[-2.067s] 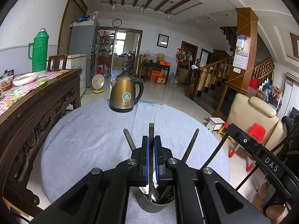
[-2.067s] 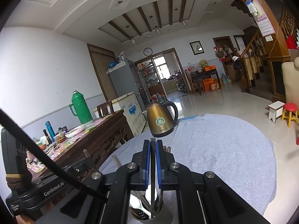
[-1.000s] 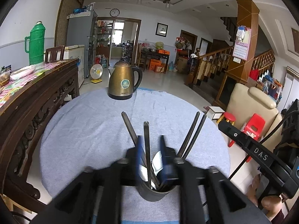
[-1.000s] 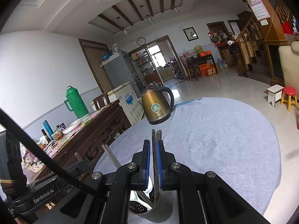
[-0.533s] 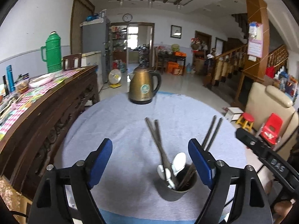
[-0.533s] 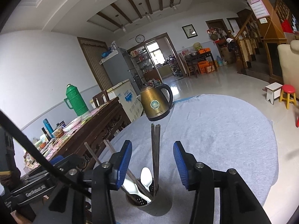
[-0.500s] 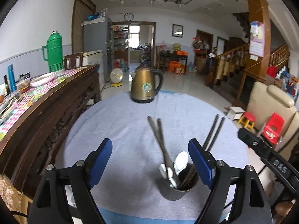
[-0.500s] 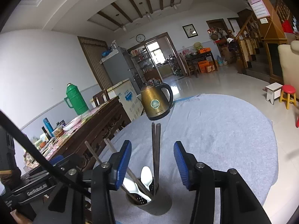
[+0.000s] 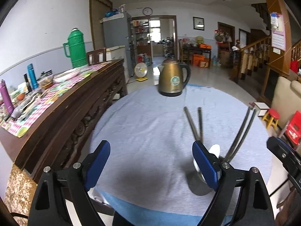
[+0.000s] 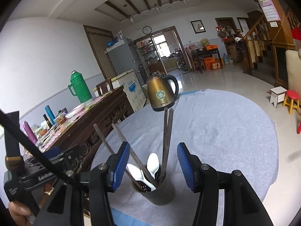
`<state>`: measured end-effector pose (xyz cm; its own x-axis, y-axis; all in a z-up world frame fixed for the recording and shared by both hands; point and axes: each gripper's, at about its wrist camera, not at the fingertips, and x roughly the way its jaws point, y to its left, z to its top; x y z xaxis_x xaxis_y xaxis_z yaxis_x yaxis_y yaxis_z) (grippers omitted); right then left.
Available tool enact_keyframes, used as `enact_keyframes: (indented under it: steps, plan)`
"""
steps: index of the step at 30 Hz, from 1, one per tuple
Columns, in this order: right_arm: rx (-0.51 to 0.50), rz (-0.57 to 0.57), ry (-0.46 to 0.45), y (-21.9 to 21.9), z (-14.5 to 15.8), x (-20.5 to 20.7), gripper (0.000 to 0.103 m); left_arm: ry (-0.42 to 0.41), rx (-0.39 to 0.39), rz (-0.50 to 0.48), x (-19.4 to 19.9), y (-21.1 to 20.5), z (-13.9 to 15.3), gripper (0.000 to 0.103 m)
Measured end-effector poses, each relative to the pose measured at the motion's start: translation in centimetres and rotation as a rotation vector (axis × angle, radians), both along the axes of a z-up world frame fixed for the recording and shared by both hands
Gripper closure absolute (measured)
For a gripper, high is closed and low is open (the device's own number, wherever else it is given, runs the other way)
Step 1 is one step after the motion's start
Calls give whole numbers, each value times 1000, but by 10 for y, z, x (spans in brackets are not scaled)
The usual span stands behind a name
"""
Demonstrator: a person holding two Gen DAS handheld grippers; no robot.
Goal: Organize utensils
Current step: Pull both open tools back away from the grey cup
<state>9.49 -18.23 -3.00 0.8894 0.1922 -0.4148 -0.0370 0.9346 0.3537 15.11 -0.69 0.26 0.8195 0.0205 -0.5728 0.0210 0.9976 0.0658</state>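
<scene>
my left gripper (image 9: pixel 151 162) and right gripper (image 10: pixel 153 164) both gape wide and empty; chopsticks (image 10: pixel 167 135) and spoons (image 10: pixel 152 163) stand in the dark holder (image 10: pixel 160 193) on the grey-clothed table (image 10: pixel 225 131). i should pull back level, bumping nothing.

The right gripper (image 10: pixel 153 163) hangs with its blue-padded jaws wide apart, empty. Between them stands a dark cylindrical utensil holder (image 10: pixel 160 194) holding grey metal chopsticks (image 10: pixel 168 131) and white plastic spoons (image 10: pixel 152 163). Beyond sits a bronze metal kettle (image 10: pixel 161 95).
</scene>
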Motion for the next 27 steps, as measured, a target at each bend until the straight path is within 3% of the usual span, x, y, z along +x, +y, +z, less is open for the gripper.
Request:
enact_keyframes:
  steps: [6,21,27]
  plan:
    - [-25,11,42,8,-2,-13,46,41,61,88,-4,7,-2,13]
    - [-33,-24,85,9,10,-48,45,-2,153,89,-43,3,14,13]
    - [-18,-38,111,10,10,-53,45,-3,154,69,-55,2,15,13]
